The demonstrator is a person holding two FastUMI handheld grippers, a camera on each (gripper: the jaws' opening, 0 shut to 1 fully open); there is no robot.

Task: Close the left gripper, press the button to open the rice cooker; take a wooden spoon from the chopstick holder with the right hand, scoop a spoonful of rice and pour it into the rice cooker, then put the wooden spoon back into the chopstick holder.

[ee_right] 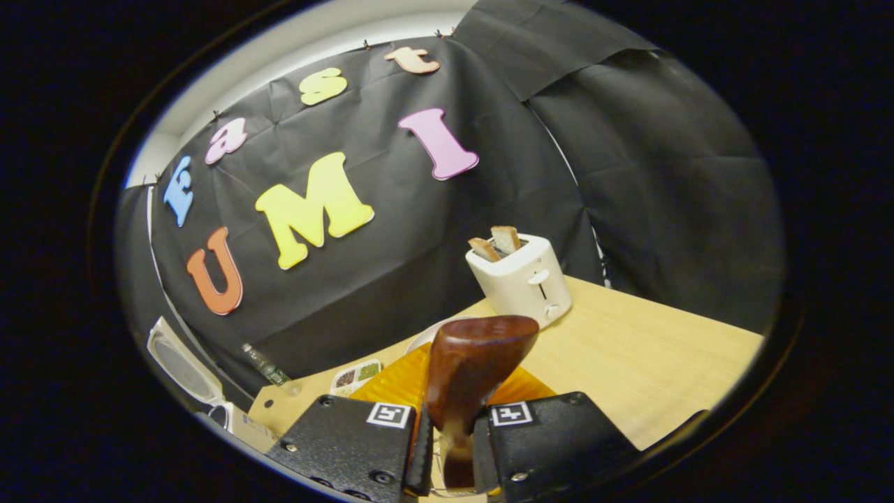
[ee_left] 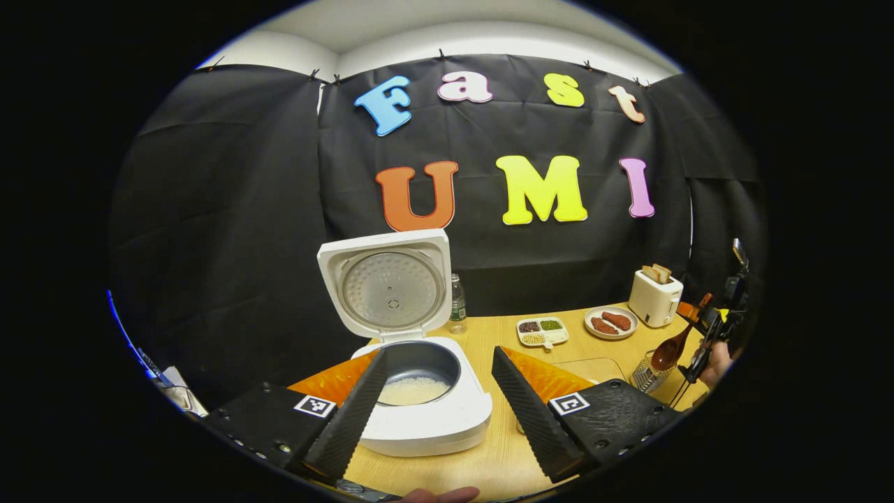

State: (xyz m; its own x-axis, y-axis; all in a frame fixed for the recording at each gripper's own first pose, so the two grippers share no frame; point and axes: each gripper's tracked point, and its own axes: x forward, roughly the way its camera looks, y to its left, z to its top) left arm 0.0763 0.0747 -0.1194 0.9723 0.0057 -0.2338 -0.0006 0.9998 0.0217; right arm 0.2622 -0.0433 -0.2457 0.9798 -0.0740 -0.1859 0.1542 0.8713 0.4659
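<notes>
We take the rice cooker [ee_left: 419,391] as our landmark. In the left gripper view it stands on the wooden table [ee_left: 489,454], white, with its lid [ee_left: 387,283] raised upright behind the pot. The dark inner pot [ee_left: 418,370] holds a pale layer of rice [ee_left: 412,391] at its bottom.

The left gripper [ee_left: 436,412] hangs just in front of the cooker with its fingers [ee_left: 349,419] spread wide apart, holding nothing. The cooker's body sits between them in the view, the pot opening beside the left finger.

We find the wooden spoon [ee_right: 475,370] in the right gripper [ee_right: 450,447]. It is dark brown and glossy, with a rounded bowl. In the right gripper view both fingers are clamped on its handle just below the bowl, and the bowl rises above the fingertips, tilted toward the toaster [ee_right: 520,279]. We cannot tell whether the bowl carries rice.

In the left gripper view the right gripper [ee_left: 702,342] and the spoon [ee_left: 669,353] appear well to the right of the cooker, directly above the wire chopstick holder [ee_left: 648,377], the bowl uppermost. We cannot tell whether the handle touches the holder.

Behind and right of the cooker stand a water bottle [ee_left: 457,304], a divided dish [ee_left: 543,332] of grains, a plate [ee_left: 611,323] with reddish food and the toaster [ee_left: 654,297] holding bread slices.
</notes>
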